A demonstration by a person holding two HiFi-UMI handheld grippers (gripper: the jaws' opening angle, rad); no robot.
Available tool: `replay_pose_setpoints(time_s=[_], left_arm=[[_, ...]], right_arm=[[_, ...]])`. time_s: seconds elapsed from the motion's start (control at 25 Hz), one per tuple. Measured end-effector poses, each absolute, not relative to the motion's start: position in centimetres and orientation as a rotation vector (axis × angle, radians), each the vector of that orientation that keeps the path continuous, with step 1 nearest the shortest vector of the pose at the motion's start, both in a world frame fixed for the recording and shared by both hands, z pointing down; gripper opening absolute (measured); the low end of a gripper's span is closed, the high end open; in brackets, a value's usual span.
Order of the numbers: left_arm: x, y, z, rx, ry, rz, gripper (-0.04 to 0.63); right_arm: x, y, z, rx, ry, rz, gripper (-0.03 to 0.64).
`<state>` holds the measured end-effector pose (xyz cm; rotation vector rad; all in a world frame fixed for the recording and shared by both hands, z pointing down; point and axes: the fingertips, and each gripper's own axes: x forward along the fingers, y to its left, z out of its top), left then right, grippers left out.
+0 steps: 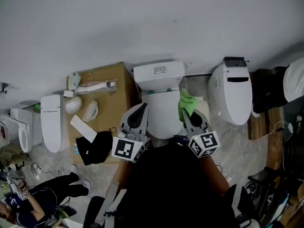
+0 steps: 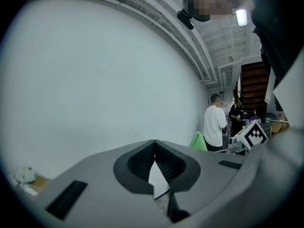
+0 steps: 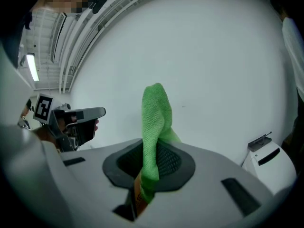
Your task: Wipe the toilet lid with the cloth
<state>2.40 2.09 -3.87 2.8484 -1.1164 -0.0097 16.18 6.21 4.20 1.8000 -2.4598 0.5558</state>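
We hold the right gripper (image 3: 153, 152) clamped on a green cloth (image 3: 155, 112), which stands up out of the jaws in a folded peak against the pale wall (image 3: 204, 56). From the head view, the cloth sits over the right edge of the closed white toilet lid (image 1: 159, 114), just below the tank (image 1: 158, 76); we cannot tell whether it touches the lid. Our left gripper (image 2: 154, 145) has its jaws brought together at the tips with nothing between them, and it hovers at the lid's left edge. A cardboard box (image 1: 107, 101) stands just left of the toilet, and another white toilet (image 1: 233, 93) stands to the right.
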Motion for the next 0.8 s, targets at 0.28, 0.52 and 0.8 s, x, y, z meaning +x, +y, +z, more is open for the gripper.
replay_pose_setpoints(time_s=[0.28, 0.52, 0.8], left_arm=[[2.23, 2.21, -3.14, 2.831, -1.113, 0.027, -0.003], [2.34, 2.23, -3.13, 2.835, -1.106, 0.026, -0.003], [2.21, 2.09, -3.3, 2.85, -1.108, 0.019, -0.003]], right_arm=[[16.21, 6.34, 4.3, 1.801, -2.449, 0.549, 0.052], [16.21, 6.29, 4.1, 1.797, -2.441, 0.531, 0.052], [16.09, 6.21, 4.16, 1.796, -2.433, 0.533, 0.052]])
